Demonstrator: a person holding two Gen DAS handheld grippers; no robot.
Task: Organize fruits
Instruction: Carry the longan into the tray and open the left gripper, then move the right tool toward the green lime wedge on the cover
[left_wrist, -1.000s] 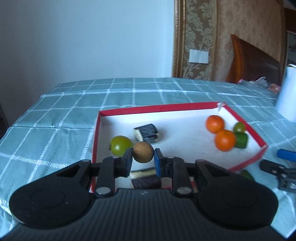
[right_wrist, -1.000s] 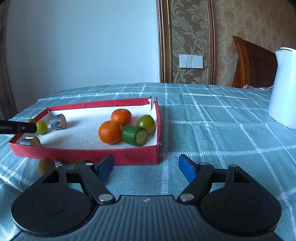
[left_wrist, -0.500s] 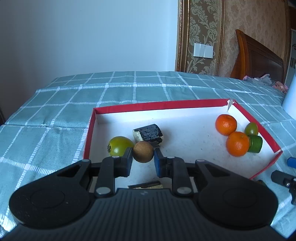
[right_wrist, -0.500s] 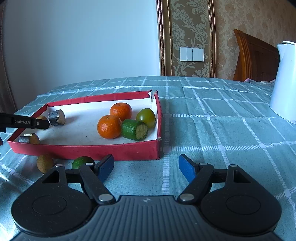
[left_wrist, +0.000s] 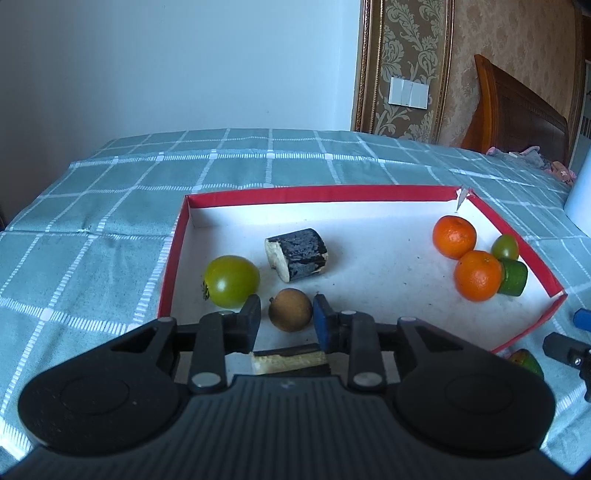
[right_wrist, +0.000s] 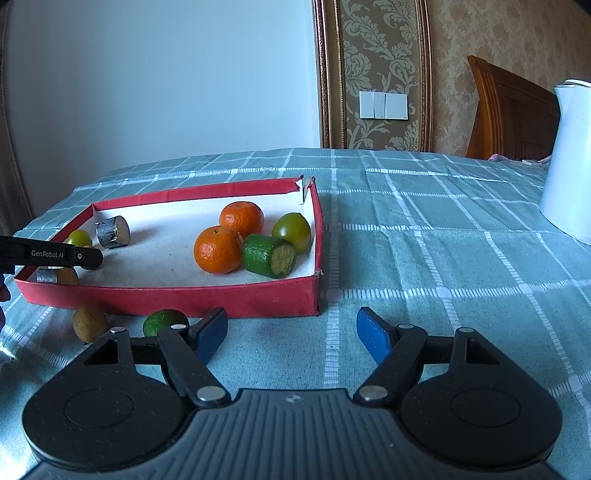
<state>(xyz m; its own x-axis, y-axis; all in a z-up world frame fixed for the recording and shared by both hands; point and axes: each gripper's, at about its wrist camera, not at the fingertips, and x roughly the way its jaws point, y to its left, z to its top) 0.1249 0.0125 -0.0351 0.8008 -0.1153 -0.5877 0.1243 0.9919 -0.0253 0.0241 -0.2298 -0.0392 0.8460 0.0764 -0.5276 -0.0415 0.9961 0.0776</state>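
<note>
A red-walled tray (left_wrist: 317, 193) with a white floor lies on the checked cloth. My left gripper (left_wrist: 286, 317) is open around a small brown round fruit (left_wrist: 290, 309) that rests on the tray floor, with a gap on each side. A green tomato (left_wrist: 231, 281) and a dark cut log piece (left_wrist: 296, 254) lie close by. Two oranges (left_wrist: 454, 236) (left_wrist: 478, 274) sit at the right. My right gripper (right_wrist: 291, 332) is open and empty over the cloth in front of the tray (right_wrist: 184, 297). A brown fruit (right_wrist: 89, 323) and a green fruit (right_wrist: 165, 321) lie outside the tray.
A green cylinder piece (right_wrist: 269, 255) and a green tomato (right_wrist: 292, 231) sit by the tray's right wall. A white kettle (right_wrist: 570, 162) stands at the far right. A wooden headboard (right_wrist: 509, 110) and a wall lie behind the table.
My left gripper has lowered into the tray and opened, letting go of the brown fruit, which now rests on the floor. My right gripper has drawn back slightly and stays open.
</note>
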